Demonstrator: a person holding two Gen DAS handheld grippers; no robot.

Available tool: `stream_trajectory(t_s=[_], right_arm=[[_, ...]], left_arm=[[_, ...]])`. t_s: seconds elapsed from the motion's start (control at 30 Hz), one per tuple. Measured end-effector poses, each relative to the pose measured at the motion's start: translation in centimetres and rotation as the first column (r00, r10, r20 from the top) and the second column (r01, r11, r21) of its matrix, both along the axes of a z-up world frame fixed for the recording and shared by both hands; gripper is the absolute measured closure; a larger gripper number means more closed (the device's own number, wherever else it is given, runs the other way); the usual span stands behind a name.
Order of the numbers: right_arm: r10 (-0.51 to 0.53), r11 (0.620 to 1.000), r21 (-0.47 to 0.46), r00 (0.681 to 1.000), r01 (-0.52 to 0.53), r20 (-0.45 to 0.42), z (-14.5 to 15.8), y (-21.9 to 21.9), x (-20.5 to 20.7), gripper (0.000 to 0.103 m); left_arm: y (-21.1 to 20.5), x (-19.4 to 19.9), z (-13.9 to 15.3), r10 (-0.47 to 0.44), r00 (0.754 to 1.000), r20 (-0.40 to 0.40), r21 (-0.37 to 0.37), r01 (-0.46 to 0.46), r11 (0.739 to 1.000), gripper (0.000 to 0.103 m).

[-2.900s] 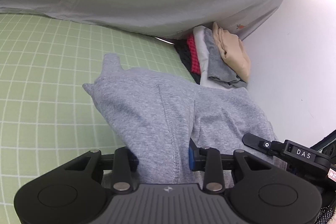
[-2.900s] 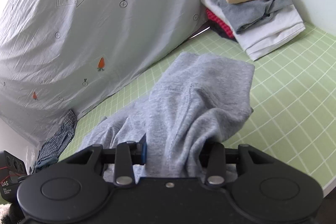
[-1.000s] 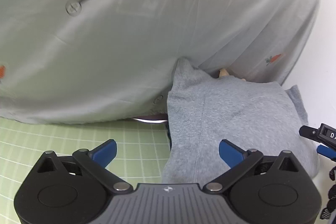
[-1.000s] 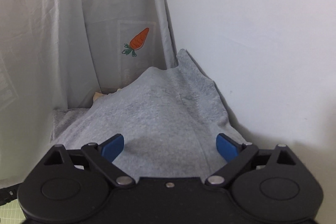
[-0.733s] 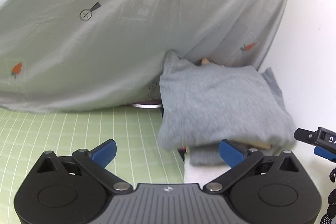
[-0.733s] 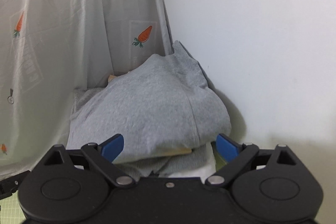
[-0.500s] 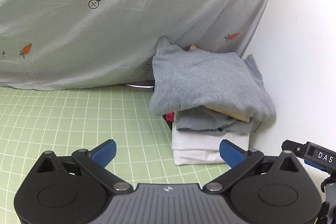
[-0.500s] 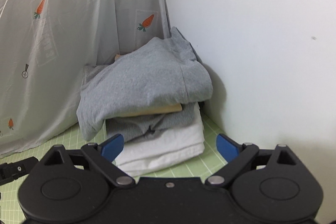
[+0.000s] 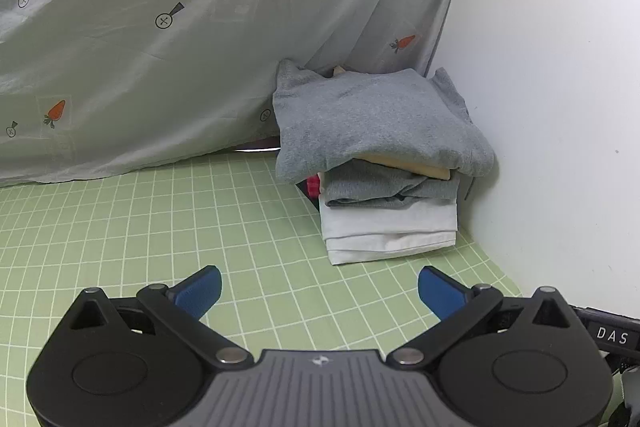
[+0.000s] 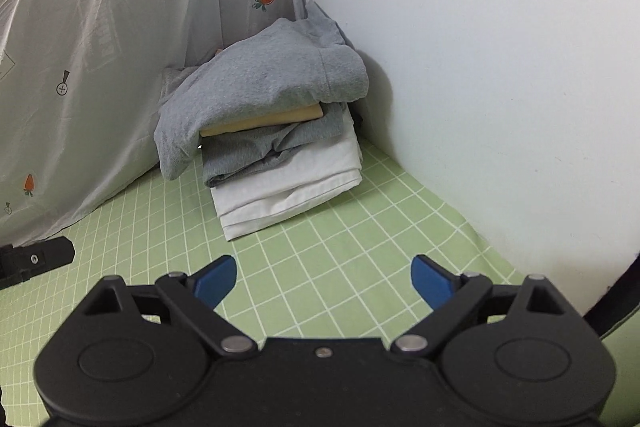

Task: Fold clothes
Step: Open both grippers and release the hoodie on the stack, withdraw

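Observation:
A folded grey garment (image 9: 372, 119) (image 10: 264, 75) lies on top of a stack of folded clothes in the corner, its left edge hanging over the pile. Under it I see a beige piece (image 9: 404, 165), a darker grey piece (image 10: 276, 143) and a white piece (image 9: 388, 231) (image 10: 288, 183). A bit of red cloth (image 9: 313, 185) shows at the stack's left side. My left gripper (image 9: 319, 291) stands open a short way in front of the stack, with nothing between its blue fingertips. Open too, my right gripper (image 10: 323, 279) holds nothing and hangs over the mat in front of the stack.
The green gridded mat (image 9: 140, 227) (image 10: 360, 239) covers the surface. A grey sheet with carrot prints (image 9: 180, 27) (image 10: 100, 47) hangs behind and left of the stack. A white wall (image 9: 560, 107) (image 10: 480, 67) bounds the right side. Part of the other gripper (image 10: 36, 259) shows at far left.
Both grippers have let go of the grey garment, which now rests on the stack. Both have drawn back from the stack, so more of the mat shows.

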State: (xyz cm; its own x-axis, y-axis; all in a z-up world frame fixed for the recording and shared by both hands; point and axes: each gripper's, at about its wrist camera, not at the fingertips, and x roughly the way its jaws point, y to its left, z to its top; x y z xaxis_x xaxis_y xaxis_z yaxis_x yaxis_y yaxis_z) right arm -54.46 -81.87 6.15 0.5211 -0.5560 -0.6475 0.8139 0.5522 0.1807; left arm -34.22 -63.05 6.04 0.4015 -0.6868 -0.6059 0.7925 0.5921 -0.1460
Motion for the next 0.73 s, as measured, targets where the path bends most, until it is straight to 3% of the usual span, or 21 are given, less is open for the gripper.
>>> stream_trajectory(t_s=[0.17,0.73], right_arm=[[0.044,0.999,0.013,0.999,-0.044,0.008,-0.1,0.5,-0.8,0.016],[0.06,0.998,0.01,0.998,-0.061,0.015,0.1,0.3,-1.9,0.016]], left_arm=[[0.2,-1.2,-0.1,-0.01,1.0,0.014,0.013,0.01,1.0,0.0],[0.2,-3.0,0.2,-0.004,0.998,0.061,0.018,0.003,1.0,0.0]])
